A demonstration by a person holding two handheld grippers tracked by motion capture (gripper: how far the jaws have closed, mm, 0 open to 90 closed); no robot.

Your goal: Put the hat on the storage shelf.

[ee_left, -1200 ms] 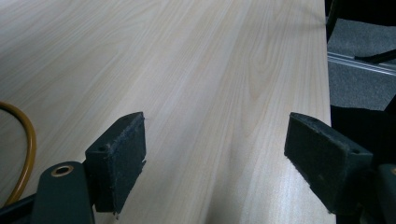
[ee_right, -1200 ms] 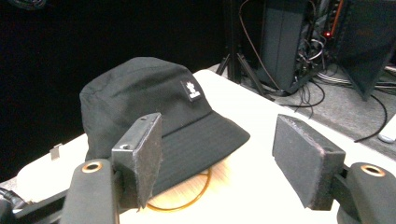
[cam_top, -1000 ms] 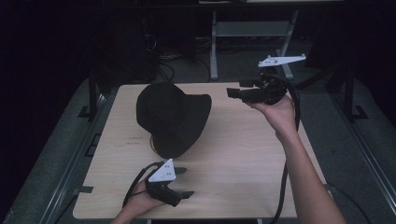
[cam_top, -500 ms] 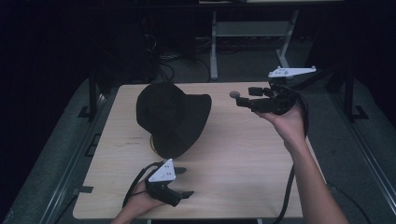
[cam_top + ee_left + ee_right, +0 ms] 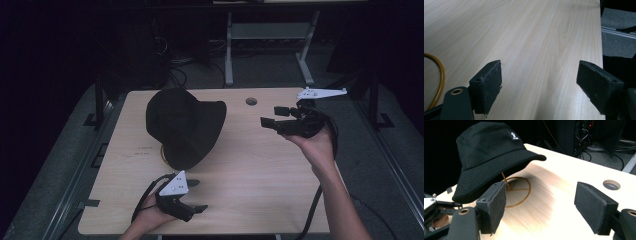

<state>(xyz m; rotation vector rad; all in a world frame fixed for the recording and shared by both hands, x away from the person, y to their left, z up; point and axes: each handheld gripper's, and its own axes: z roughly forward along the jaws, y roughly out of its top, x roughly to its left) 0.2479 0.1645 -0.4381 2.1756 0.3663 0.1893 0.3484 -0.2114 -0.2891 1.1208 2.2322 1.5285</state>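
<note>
A black bucket hat sits on a gold wire stand at the back left of the wooden table. My right gripper hovers at the table's right side and points left at the hat, well short of it. It is open; its jaws have just been opening, with nothing between them. My left gripper rests near the front edge, open over bare wood. The stand's gold ring curves at its left.
A round cable hole lies at the back of the table, between the hat and the right gripper. Behind the table stand a metal frame and loose cables on a dark floor. The table's right edge runs close to the left gripper.
The right gripper has come down and a little nearer, and its grey top plate has sunk with it. The left gripper and the hat have stayed put.
</note>
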